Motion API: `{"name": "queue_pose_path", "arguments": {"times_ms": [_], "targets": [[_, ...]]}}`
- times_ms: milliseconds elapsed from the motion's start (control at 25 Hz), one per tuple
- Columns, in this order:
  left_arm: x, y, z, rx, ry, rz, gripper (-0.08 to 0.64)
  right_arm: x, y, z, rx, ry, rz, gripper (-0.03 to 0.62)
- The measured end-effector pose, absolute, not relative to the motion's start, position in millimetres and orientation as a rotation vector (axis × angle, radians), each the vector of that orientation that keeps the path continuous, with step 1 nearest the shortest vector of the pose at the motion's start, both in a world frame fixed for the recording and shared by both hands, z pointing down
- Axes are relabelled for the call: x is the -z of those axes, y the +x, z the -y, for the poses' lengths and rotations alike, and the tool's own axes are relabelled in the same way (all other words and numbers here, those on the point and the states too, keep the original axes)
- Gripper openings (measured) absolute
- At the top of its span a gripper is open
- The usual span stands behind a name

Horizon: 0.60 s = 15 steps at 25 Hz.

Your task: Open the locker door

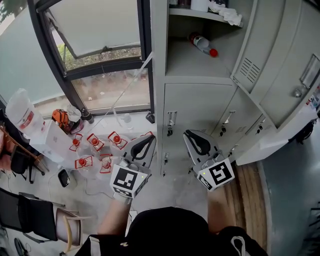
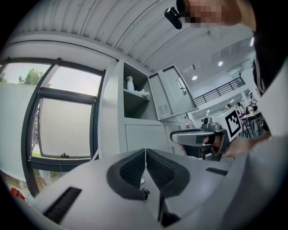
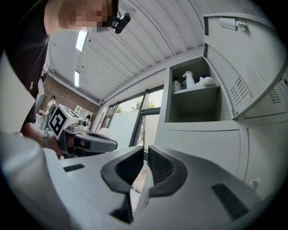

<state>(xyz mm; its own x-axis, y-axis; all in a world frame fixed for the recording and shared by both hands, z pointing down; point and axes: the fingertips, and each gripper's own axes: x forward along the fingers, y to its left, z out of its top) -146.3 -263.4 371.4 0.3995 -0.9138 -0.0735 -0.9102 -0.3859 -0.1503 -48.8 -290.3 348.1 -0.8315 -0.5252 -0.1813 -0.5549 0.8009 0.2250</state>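
Already the upper locker door (image 1: 254, 47) stands open, swung out to the right of the head view, grey, with a small vent grille on its inner face. Behind it the compartment shows a bottle with a red cap (image 1: 203, 44) lying on the shelf and a white cloth (image 1: 227, 12) one shelf above. The lower locker doors (image 1: 197, 107) are closed. Both tools are held low before these doors, apart from them: the left gripper (image 1: 148, 140) has its pads pressed together on nothing, and the right gripper (image 1: 190, 135) shows only a thin slit between its pads, also empty. Left of the lockers are a window (image 1: 100, 50) and red-capped clear containers (image 1: 95, 147) on the floor.
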Motion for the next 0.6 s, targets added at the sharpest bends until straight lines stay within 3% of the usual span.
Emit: {"name": "queue_pose_path", "arguments": {"times_ms": [600], "targets": [[-370,-146,279,0.016,-2.492,-1.62,0.025,-353,-47,303,-0.457,-0.922,-2.881,0.046]]}}
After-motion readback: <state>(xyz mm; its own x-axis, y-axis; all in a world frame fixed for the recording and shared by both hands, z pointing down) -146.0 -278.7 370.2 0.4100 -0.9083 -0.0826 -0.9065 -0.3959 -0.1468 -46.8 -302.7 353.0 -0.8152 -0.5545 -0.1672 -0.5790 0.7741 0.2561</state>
